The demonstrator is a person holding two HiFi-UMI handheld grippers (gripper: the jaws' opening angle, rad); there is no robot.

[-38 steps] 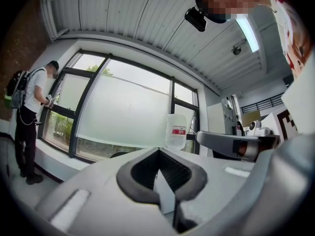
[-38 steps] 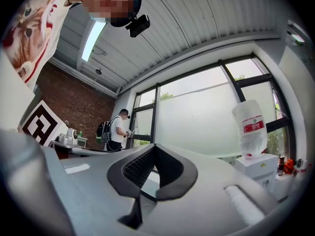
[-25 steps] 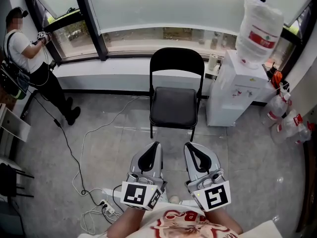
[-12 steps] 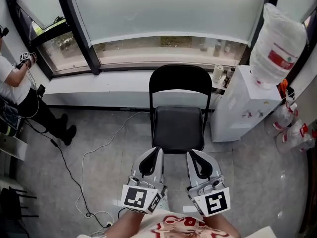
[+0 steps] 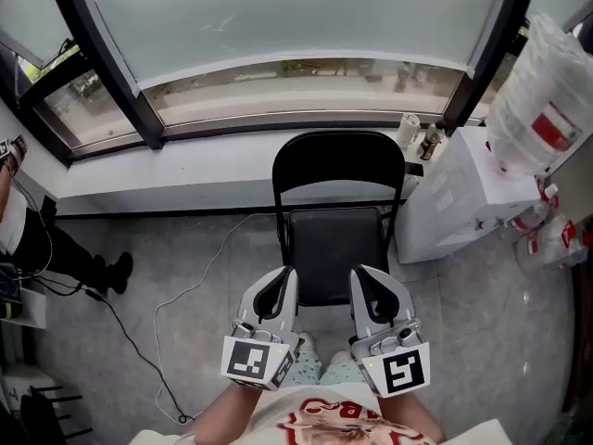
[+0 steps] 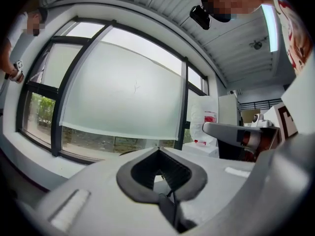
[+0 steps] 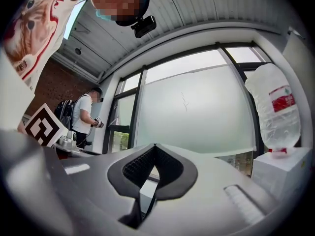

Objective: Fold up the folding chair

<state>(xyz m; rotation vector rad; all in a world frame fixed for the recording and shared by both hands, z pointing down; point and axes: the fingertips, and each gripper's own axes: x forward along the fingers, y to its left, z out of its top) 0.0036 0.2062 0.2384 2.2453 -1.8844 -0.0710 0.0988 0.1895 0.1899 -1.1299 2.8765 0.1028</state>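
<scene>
A black folding chair [image 5: 335, 245] stands unfolded on the grey floor, its backrest [image 5: 338, 160] toward the window. My left gripper [image 5: 288, 274] hangs over the front left edge of the seat. My right gripper [image 5: 358, 273] hangs over the front right edge. Both are shut with nothing between their jaws, and neither touches the chair as far as I can tell. In the left gripper view the left gripper [image 6: 158, 149] points at the frosted window. In the right gripper view the right gripper [image 7: 155, 145] does the same.
A white water dispenser [image 5: 468, 202] with a large bottle [image 5: 547, 109] stands close to the chair's right side. A white window sill [image 5: 185, 170] runs behind the chair, with a cup [image 5: 406, 130] on it. A cable [image 5: 185, 295] trails over the floor at left, near a person [image 5: 18, 239].
The view and both grippers have come closer to the chair, from over the floor in front of it to over the seat's front edge. The chair stays unfolded.
</scene>
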